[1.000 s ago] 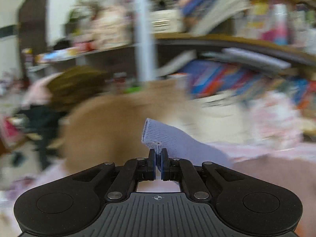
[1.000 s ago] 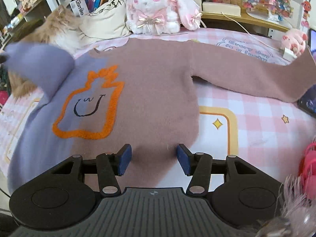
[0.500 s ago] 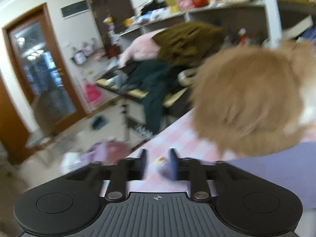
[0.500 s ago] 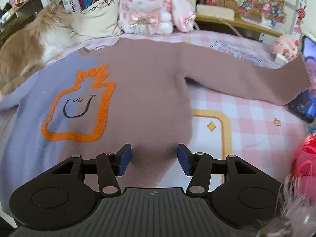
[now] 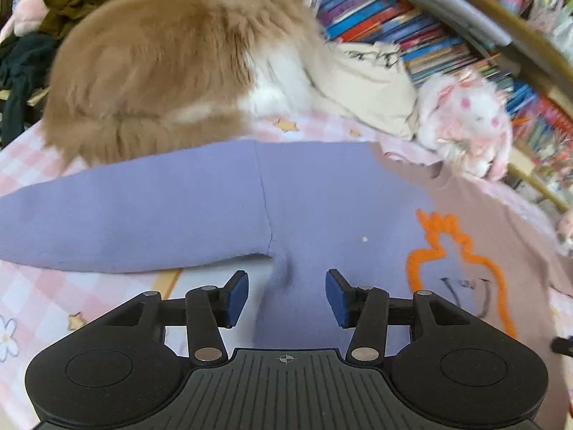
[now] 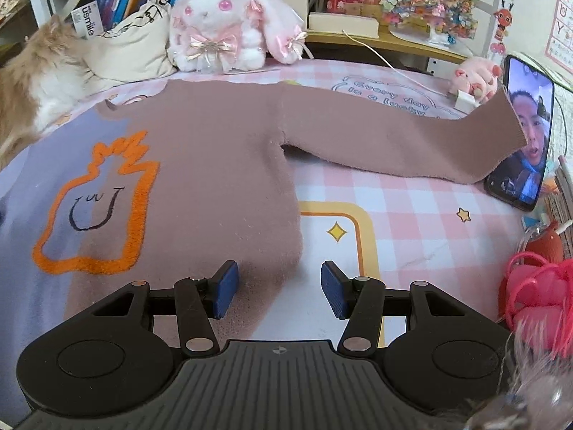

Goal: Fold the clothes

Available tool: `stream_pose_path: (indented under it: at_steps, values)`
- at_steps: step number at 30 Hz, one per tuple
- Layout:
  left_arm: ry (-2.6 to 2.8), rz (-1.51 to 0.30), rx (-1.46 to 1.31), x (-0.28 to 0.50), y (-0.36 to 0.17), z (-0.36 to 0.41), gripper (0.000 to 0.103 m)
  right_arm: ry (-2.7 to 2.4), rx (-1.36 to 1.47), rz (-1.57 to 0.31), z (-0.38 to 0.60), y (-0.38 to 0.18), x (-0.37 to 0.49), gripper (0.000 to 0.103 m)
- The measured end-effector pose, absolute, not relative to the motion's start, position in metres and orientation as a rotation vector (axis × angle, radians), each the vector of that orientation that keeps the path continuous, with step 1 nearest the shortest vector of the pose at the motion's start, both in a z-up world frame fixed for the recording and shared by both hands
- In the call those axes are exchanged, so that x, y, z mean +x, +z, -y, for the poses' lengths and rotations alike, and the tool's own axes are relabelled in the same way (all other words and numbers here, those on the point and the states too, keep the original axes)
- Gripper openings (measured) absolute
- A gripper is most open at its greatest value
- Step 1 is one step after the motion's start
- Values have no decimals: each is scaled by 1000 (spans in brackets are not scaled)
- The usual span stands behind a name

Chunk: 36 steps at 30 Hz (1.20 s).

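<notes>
A two-tone sweater, lilac on one half and dusty pink on the other, lies flat on a pink checked cloth with an orange outlined figure on its chest point(image 6: 96, 211). In the left wrist view the lilac sleeve point(image 5: 136, 222) stretches out to the left. My left gripper point(image 5: 286, 295) is open and empty just above the lilac side below the armpit. In the right wrist view the pink sleeve point(image 6: 401, 143) stretches right. My right gripper point(image 6: 275, 288) is open and empty over the pink side edge near the hem.
A ginger and white cat point(image 5: 172, 64) lies just beyond the lilac sleeve. A cream bag point(image 6: 132, 50) and a white plush rabbit point(image 6: 222, 25) sit behind the collar. A phone point(image 6: 523, 132) leans by the pink cuff. A red net object point(image 6: 537, 294) is at the right.
My left gripper let go of the lilac sleeve cuff, opened, and swung around to face the sweater. The sleeve now lies flat. My right gripper stayed open and shifted slightly.
</notes>
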<state>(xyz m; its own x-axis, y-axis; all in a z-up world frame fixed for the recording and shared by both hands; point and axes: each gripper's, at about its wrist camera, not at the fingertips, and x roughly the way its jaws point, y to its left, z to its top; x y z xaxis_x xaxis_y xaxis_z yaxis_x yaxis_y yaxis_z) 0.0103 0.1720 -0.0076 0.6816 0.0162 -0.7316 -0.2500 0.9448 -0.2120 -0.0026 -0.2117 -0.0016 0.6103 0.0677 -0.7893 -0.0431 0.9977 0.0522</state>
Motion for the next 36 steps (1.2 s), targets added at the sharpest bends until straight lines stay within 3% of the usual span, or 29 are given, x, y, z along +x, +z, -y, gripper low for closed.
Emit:
stream_pose_path:
  at_steps: [3,4,6,19,22,28,31,36]
  values:
    - [155,-822,-329,17,-13,-168,33,76,48,-925,211,-5,0,42]
    - [147,-823,-340,18,-12,-168,14,87,58,-930,211,-6,0,32]
    - [173,-823,-352,17,-12,-171,6,103,57,-932,208,-8,2,27]
    - [320,-812,-391,-23,-11,-209,5,278,-156,-843,153,-10,22,18]
    - [303,-814,-364,-13,-12,-199,5,243,-119,-849,163,-7,22,12]
    - [250,-819,-318,7,-13,-176,6,183,30,-852,201,-6,20,13]
    - [259,-826,-313,4,-12,-179,11,192,216,-871,228,-2,14,13]
    - [233,-851,-304,-24,-5,-175,16,200,282,-945,245,-2,-7,13]
